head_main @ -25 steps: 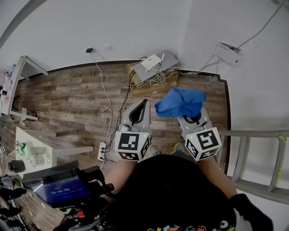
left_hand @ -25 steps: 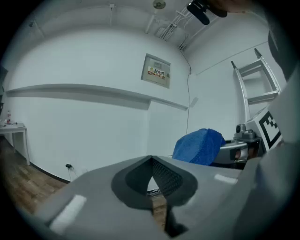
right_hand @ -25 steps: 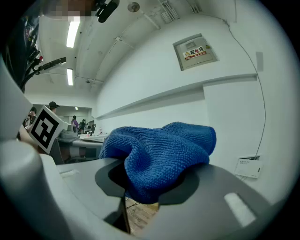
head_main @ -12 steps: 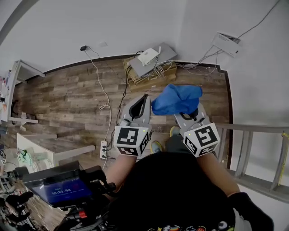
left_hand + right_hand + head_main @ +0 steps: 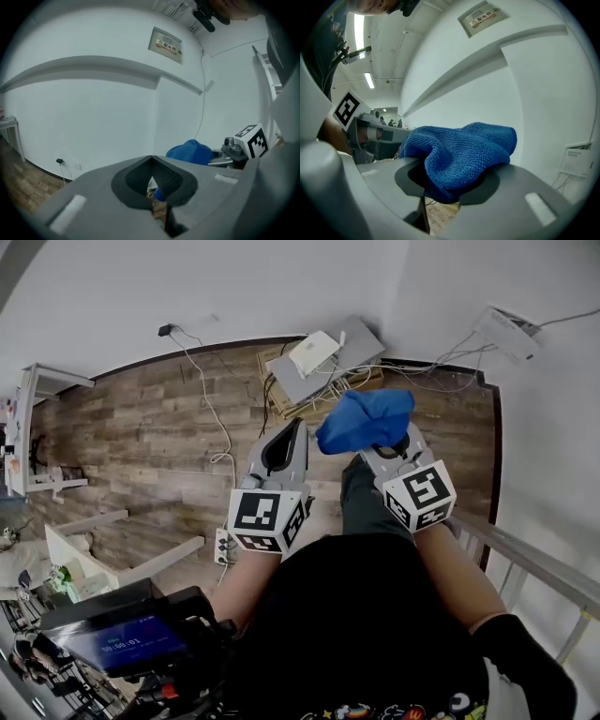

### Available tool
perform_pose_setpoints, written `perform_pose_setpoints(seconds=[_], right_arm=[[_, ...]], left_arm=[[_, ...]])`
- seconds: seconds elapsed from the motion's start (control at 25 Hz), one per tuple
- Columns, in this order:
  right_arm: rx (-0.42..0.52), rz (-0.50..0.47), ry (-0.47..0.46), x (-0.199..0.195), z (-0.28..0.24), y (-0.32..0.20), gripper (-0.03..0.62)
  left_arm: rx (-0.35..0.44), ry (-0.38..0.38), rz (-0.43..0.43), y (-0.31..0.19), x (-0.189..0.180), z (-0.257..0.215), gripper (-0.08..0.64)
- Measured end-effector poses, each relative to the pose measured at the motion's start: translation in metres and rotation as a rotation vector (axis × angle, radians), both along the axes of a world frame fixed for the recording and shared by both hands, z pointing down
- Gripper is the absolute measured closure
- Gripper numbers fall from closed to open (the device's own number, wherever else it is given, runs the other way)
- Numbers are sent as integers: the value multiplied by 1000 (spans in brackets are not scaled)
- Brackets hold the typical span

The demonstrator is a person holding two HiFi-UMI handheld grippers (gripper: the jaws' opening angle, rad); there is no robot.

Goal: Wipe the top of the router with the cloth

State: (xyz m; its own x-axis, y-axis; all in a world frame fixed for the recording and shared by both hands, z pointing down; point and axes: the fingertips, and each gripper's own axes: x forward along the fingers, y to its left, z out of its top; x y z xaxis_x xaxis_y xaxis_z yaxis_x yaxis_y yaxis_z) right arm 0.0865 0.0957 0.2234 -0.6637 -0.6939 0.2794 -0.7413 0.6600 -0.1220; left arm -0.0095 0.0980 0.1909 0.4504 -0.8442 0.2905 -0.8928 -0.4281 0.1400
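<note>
A white router (image 5: 314, 353) lies on a grey flat box (image 5: 361, 341) on the floor against the far wall, with cables around it. The blue cloth (image 5: 366, 420) (image 5: 461, 152) bulges out of my right gripper (image 5: 382, 437) (image 5: 440, 187), which is shut on it and held in the air short of the router. In the left gripper view the cloth (image 5: 190, 152) shows to the right. My left gripper (image 5: 292, 427) (image 5: 152, 187) is shut with nothing in it, level with the right one and to its left.
A cardboard box (image 5: 281, 390) sits under the grey box. Cables (image 5: 211, 399) run over the wood floor to a power strip (image 5: 222, 545). A wall box (image 5: 511, 332) with wires hangs on the right wall. A ladder rail (image 5: 534, 568) lies at the right.
The view has shifted forward: the router and boxes now sit higher and nearer the grippers. Both grippers have moved up and forward, the cloth still in the right one.
</note>
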Motion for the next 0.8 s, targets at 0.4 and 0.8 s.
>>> perform_pose_setpoints(seconds=[0.4, 0.8], right_arm=[[-113, -188, 59, -1, 55, -199, 428], [-264, -174, 100, -54, 179, -306, 430]], left_arm=[[-149, -34, -150, -201, 3, 55, 560], [-265, -13, -113, -299, -36, 160, 560]])
